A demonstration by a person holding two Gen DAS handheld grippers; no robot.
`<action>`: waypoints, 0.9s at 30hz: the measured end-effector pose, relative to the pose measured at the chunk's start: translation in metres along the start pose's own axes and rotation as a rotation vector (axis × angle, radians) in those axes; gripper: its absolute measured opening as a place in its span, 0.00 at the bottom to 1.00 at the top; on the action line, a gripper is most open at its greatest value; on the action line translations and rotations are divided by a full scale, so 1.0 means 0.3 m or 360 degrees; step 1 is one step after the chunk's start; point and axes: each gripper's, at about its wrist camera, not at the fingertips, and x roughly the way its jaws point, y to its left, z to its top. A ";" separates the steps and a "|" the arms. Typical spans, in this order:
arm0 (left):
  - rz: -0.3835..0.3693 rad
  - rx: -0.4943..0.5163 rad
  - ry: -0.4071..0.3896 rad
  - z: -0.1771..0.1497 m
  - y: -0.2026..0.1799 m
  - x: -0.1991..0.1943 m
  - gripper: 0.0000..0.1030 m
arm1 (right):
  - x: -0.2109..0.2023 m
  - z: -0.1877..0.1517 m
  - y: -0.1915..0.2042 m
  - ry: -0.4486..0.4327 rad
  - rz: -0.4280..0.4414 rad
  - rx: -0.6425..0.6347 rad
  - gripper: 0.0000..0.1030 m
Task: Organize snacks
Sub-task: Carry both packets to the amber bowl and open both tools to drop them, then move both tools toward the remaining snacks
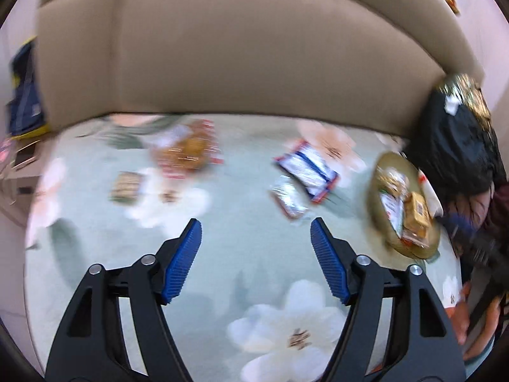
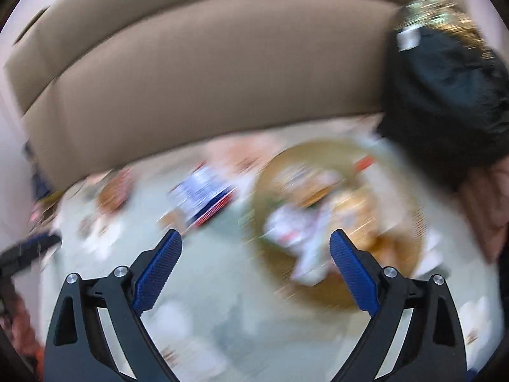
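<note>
Bed setting: pale green floral bedspread (image 1: 222,254) backed by beige padded headboard (image 1: 222,47); both views motion-blurred, right wrist view heavily.

Left gripper (image 1: 256,232): blue ribbed pads spread wide, nothing between them, hovering over bare bedspread near the front edge.

Right gripper (image 2: 256,242): jaws likewise wide apart and empty, hovering over the near-left rim of the gold tray (image 2: 410,222).

Gold tray (image 1: 375,210): round, near the right edge of the bedspread, close to the headboard. Contents: several snack packets, among them an orange-yellow packet (image 1: 416,216) and a white packet (image 1: 391,207); further detail too blurred to tell.

Loose snacks on bedspread, left wrist view:
- blue-and-white packet with red trim (image 1: 307,168), centre-right, toward the headboard;
- silver packet (image 1: 288,197), just beside the blue-and-white one, on its near side;
- red-and-orange packet (image 1: 187,154), centre-left, toward the headboard;
- small greenish-tan packet (image 1: 125,186), left of centre, apart from the rest.

Other items:
- black bag with gold glitter top (image 1: 458,133), at the right end of the headboard, behind the tray;
- dark blue and yellow item (image 1: 25,95), beyond the left edge of the bed; identity unclear.
</note>
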 end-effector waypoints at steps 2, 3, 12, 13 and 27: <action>0.0054 -0.0071 -0.0057 -0.009 0.087 -0.059 0.74 | 0.020 -0.047 0.088 0.0106 0.0121 -0.0034 0.91; 0.0077 -0.0098 -0.0074 -0.015 0.118 -0.074 0.74 | 0.031 -0.069 0.128 0.0150 0.0159 -0.0053 0.91; 0.0206 -0.0401 -0.0112 -0.116 0.328 -0.056 0.74 | 0.105 -0.207 0.274 0.0297 0.0159 -0.0245 0.91; 0.0229 -0.0392 -0.0100 -0.118 0.325 -0.045 0.74 | 0.122 -0.215 0.272 0.0312 0.0158 -0.0243 0.91; 0.0269 -0.0449 0.0025 -0.147 0.356 0.035 0.74 | 0.273 -0.281 0.286 0.0537 0.0197 -0.0257 0.91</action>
